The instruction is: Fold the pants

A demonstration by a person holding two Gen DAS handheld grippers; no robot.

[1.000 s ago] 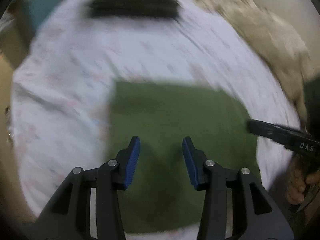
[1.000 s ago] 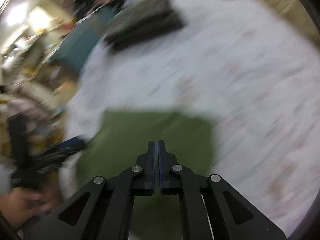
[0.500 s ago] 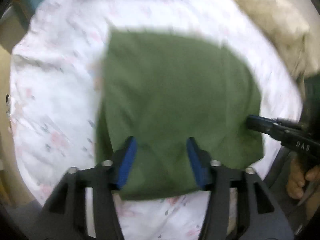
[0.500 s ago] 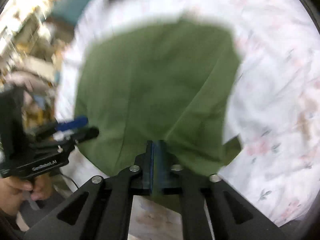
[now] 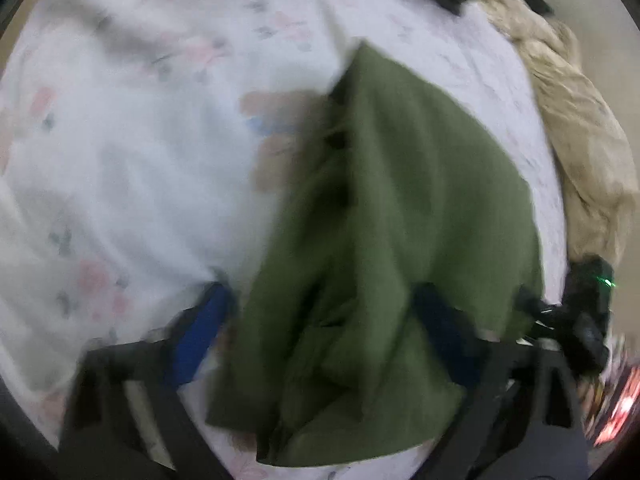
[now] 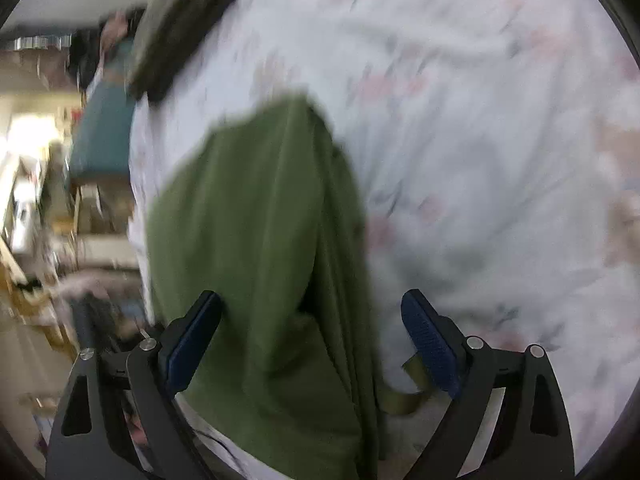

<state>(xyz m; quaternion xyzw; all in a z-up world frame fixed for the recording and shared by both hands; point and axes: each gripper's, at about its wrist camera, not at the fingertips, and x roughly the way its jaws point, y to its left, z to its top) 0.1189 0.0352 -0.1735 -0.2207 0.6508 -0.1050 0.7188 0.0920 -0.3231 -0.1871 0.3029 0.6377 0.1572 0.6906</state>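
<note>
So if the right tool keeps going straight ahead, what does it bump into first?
Most likely the green pants. The right tool is open, with the folded cloth lying between its fingers and stretching ahead. Depth is blurry, so it may pass just above.

One pair of green pants (image 5: pixel 400 240), one flowered sheet (image 5: pixel 120 140), one beige blanket (image 5: pixel 580 140), one dark folded garment (image 6: pixel 180 28), two grippers (image 6: pixel 312 340).

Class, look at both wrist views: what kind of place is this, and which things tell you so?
Probably a lived-in bedroom. The green pants lie on a floral bedsheet, a crumpled beige blanket sits at the edge, and cluttered shelves stand beyond.
</note>
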